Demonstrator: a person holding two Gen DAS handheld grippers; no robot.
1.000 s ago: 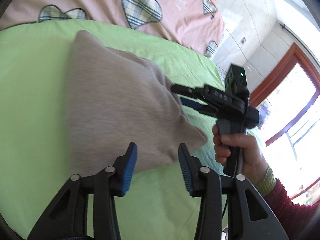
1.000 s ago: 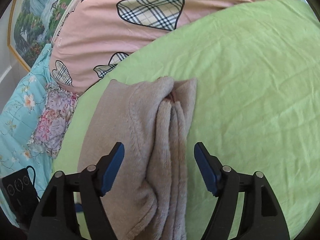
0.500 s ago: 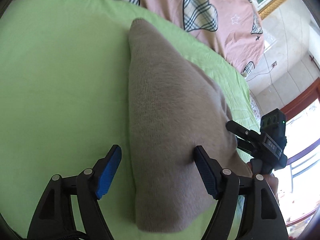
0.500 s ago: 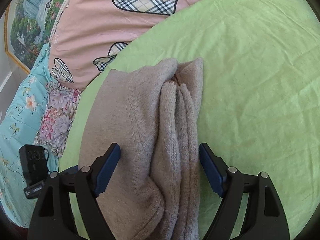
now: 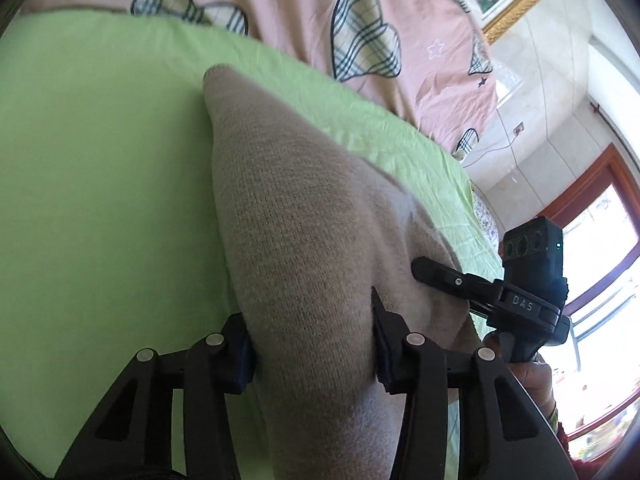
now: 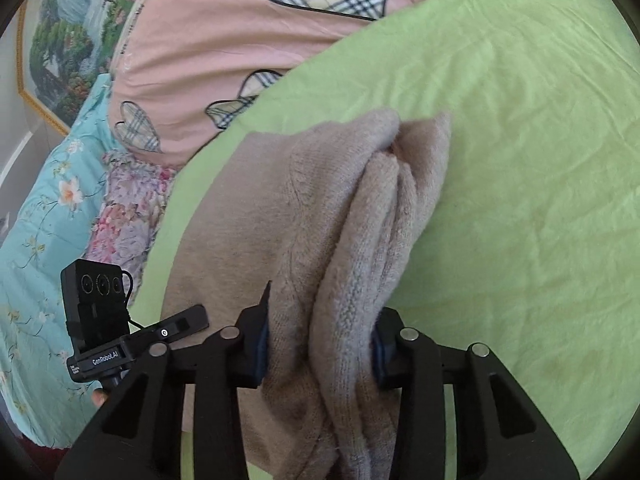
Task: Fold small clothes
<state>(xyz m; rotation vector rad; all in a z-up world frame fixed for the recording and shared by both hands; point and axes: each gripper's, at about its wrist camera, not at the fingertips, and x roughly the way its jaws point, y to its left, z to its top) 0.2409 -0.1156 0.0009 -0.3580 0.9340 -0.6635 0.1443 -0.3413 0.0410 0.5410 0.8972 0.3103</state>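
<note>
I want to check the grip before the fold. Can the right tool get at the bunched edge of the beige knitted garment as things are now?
Probably yes. The right tool already straddles the bunched folds of the beige knitted garment, its jaws closing with the fabric between them. Nothing blocks it; the left tool grips another edge alongside.

A bed carries everything, covered by a lightly wrinkled green sheet (image 6: 520,160). A folded beige knit garment (image 5: 296,248) lies on the sheet, its stacked layers bunched along one edge. A pink quilt (image 6: 208,40) with plaid hearts overlaps the sheet's far side; floral bedding (image 6: 48,208) lies beside it.
</note>
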